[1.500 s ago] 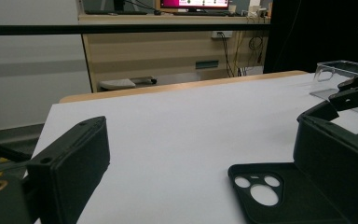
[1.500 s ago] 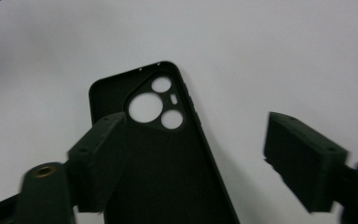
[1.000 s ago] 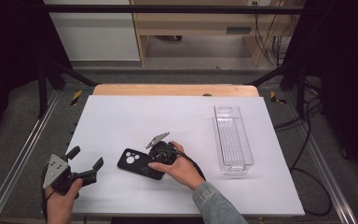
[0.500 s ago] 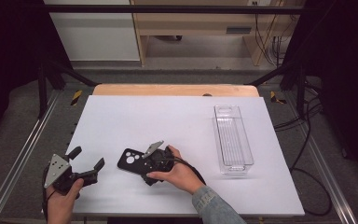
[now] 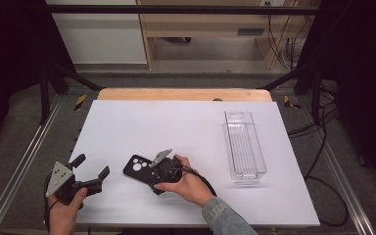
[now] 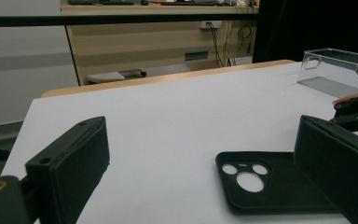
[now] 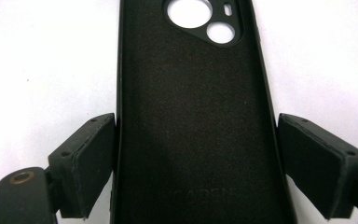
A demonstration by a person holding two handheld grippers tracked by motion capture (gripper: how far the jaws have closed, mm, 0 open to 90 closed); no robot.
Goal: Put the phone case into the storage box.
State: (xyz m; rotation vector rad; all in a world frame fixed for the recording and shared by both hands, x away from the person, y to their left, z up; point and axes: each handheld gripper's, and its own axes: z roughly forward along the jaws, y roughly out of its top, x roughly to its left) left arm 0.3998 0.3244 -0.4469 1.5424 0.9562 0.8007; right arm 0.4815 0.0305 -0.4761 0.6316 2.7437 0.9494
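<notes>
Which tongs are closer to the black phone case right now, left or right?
Right. The right tongs straddle the black phone case, jaws closing at its sides; the left tongs sit apart, off to its left.

Phone case between the right gripper's jaws, tray off to its right

The phone case [image 7: 193, 116] lies flat on the table [image 5: 176, 122], running forward from the right gripper [image 5: 152, 172] with one jaw against each long edge and its camera cut-out at the end farthest from that gripper. The left gripper [image 5: 90, 169] sits well apart to the right gripper's left, near the table's front corner, the case ahead of its jaws. The clear tray [image 5: 245, 147] lies to the right gripper's right, reaching farther back.
</notes>
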